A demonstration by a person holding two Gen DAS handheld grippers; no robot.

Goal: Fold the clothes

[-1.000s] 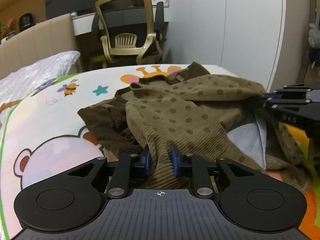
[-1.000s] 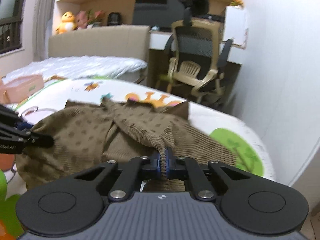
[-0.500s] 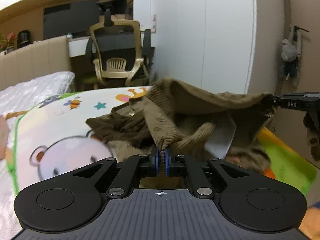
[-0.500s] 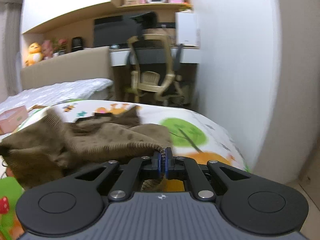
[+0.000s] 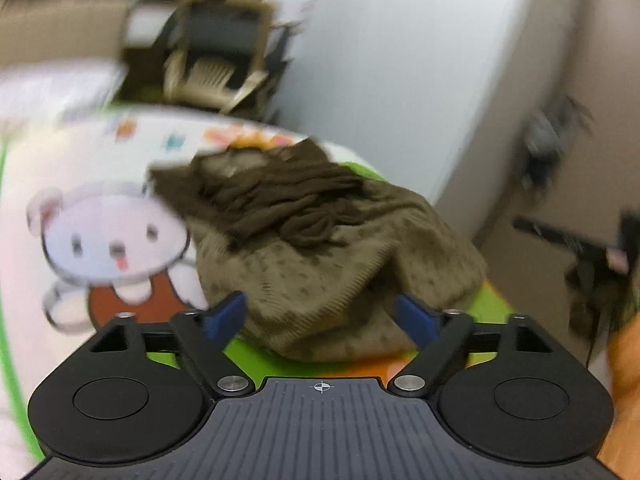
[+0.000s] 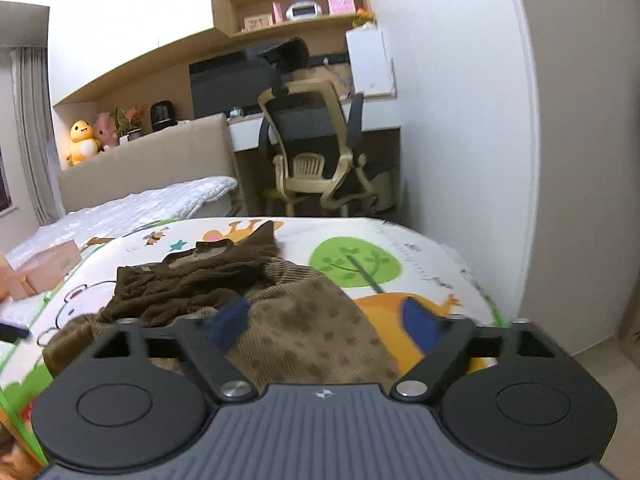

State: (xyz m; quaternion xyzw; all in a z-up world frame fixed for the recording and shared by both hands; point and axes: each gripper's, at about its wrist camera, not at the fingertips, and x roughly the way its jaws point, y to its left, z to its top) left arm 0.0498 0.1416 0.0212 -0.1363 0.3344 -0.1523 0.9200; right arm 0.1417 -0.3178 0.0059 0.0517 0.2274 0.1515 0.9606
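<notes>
A tan dotted corduroy garment (image 5: 340, 268) lies bunched on the cartoon-print mat (image 5: 100, 168), with a dark brown garment (image 5: 280, 196) heaped on its far side. My left gripper (image 5: 320, 316) is open, its blue pads on either side of the tan cloth's near edge, holding nothing. In the right wrist view the same tan garment (image 6: 304, 324) and the dark brown garment (image 6: 188, 280) lie on the mat (image 6: 400, 236). My right gripper (image 6: 324, 320) is open just above the tan cloth. The right gripper shows blurred at the left view's right edge (image 5: 580, 244).
A beige and black office chair (image 6: 316, 152) stands at a desk beyond the mat. A quilted white bed (image 6: 132, 212) with a tan headboard lies to the left, a pink box (image 6: 44, 268) near it. A white wall (image 6: 460, 120) runs along the right.
Both grippers were shut on the tan garment and lifted it; now both are open and the garment lies in a heap on the mat. The left view is motion-blurred.
</notes>
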